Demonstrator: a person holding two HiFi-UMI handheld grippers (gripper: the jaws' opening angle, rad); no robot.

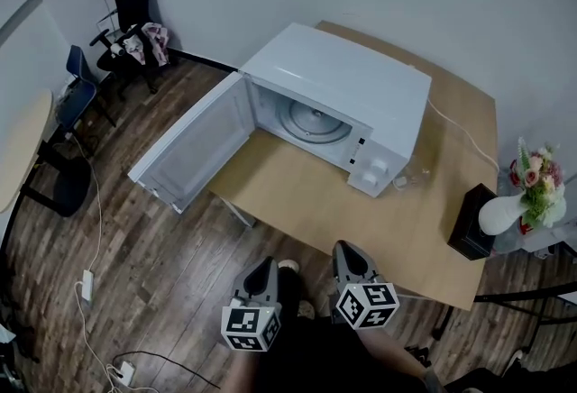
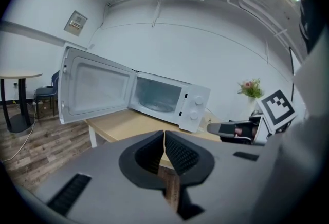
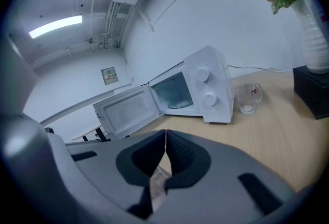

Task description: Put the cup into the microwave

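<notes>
Head view, microwave point(image 1: 338, 80): white, on the far left part of the counter point(image 1: 297, 202). Its door point(image 1: 194, 148) hangs wide open to the left, and the inside looks empty.
Head view, cup point(image 1: 410, 177): clear glass, standing on the counter just beside the microwave's right side, by the knobs.
Head view, grippers: the left gripper point(image 1: 263, 265) and the right gripper point(image 1: 346, 250) are side by side at the near edge of the counter, well apart from the cup.
Left gripper view, left gripper: its jaws are pressed together with nothing between them. It points at the open microwave.
Right gripper view, right gripper: its jaws are pressed together too, with nothing between them. The cup is ahead and to the right, between the microwave and a black box point(image 3: 311, 89).
Step now: I think this is the start, the reach for the cup. The cup is not picked up yet.
Next move: one gripper, likely the right one as it is on the cup's side, needs to open its jaws, go to the cup and close on it gently, because glass can slip. Then the cup must go left, in through the open door.
</notes>
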